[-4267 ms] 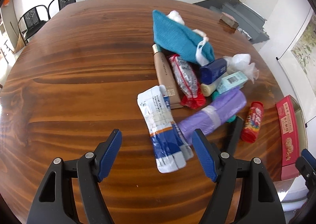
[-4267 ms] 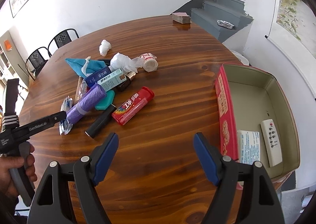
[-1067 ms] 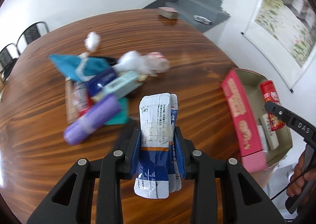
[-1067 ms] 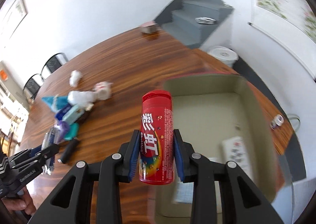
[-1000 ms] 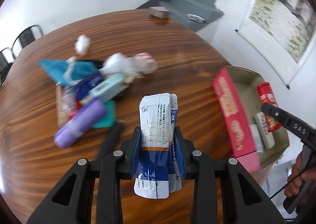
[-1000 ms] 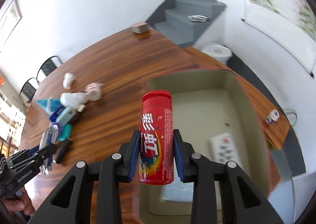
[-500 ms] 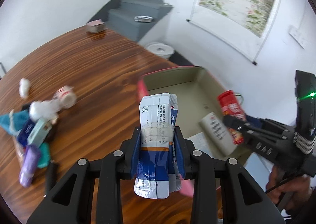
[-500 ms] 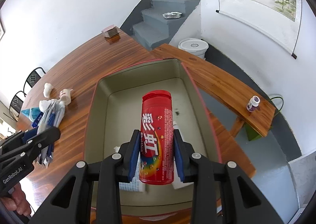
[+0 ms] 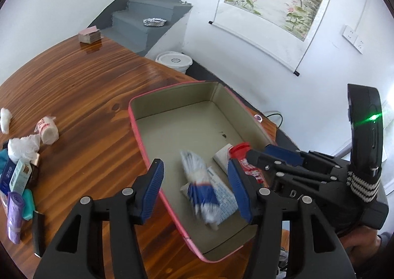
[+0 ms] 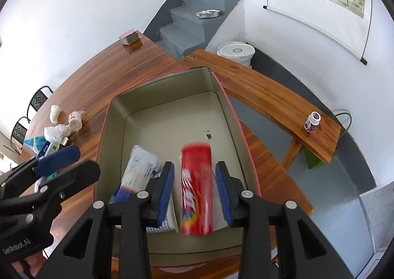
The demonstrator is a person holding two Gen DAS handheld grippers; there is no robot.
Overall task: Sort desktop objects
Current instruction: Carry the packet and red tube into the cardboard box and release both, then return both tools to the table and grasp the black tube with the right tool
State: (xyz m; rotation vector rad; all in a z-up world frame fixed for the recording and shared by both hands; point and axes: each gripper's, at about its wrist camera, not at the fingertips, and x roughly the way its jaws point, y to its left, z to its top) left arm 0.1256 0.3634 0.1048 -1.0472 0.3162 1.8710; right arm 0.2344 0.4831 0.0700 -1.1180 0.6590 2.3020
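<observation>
From my left wrist cam, the left tool (image 9: 195, 189) had its blue pads spread wide with nothing between them. The white-and-blue pouch (image 9: 200, 189) was blurred, sitting low inside the pink-rimmed box (image 9: 138, 129), over a flat white leaflet (image 9: 225, 201). A white remote (image 9: 222, 157) lay a bit farther in on the box floor. The right tool (image 9: 248, 156) reached in from the right side, and the red tube (image 9: 246, 162) showed at its tips, near the remote. Out on the tabletop (image 9: 81, 87), left of the box, I could see the leftover pile: a gauze roll (image 9: 46, 130), crumpled white plastic (image 9: 22, 147), a pale green carton (image 9: 21, 175), a purple roll (image 9: 14, 217) and a black stick (image 9: 38, 233).

From my right wrist cam, the right tool (image 10: 194, 188) was parted too, pads standing just clear of the red tube (image 10: 197, 189) on both sides, so no grip on it. The tube was smeared with motion, lengthwise between the pads, over the near end of the box (image 10: 106, 121). The pouch (image 10: 140, 172) was just left of it in the box. The left tool (image 10: 57, 157) hung at the box's left rim, pads apart. Far right, a small purple bottle (image 10: 312, 120) stood on a wooden bench (image 10: 266, 99).
</observation>
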